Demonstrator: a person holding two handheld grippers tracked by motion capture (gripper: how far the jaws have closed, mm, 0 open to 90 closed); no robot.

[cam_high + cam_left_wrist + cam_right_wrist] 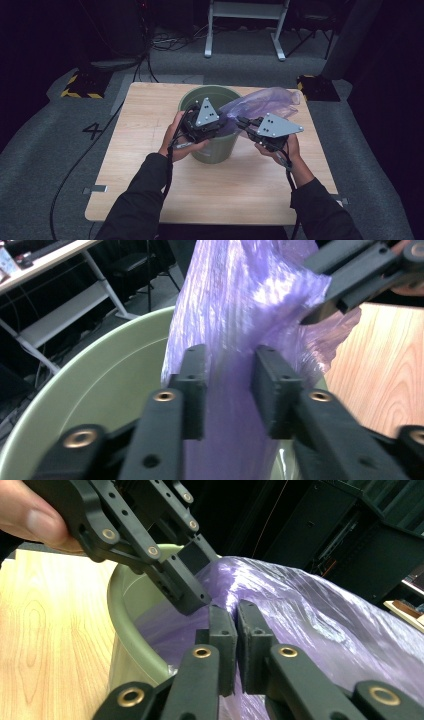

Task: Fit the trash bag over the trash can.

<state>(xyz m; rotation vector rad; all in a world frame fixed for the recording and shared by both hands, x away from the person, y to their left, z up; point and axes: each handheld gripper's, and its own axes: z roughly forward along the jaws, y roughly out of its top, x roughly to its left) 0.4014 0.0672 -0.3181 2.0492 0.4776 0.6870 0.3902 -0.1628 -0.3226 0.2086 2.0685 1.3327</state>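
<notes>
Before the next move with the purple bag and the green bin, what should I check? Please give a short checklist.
1. Right gripper shut on the purple bag: ok.
2. Left gripper fingers pressing the bag: cannot tell; the bag lies between them, a gap shows.
3. Bag partly inside the green bin: ok.
4. Bag spread over the whole rim: not ok.
5. Bin upright on the table: ok.
</notes>
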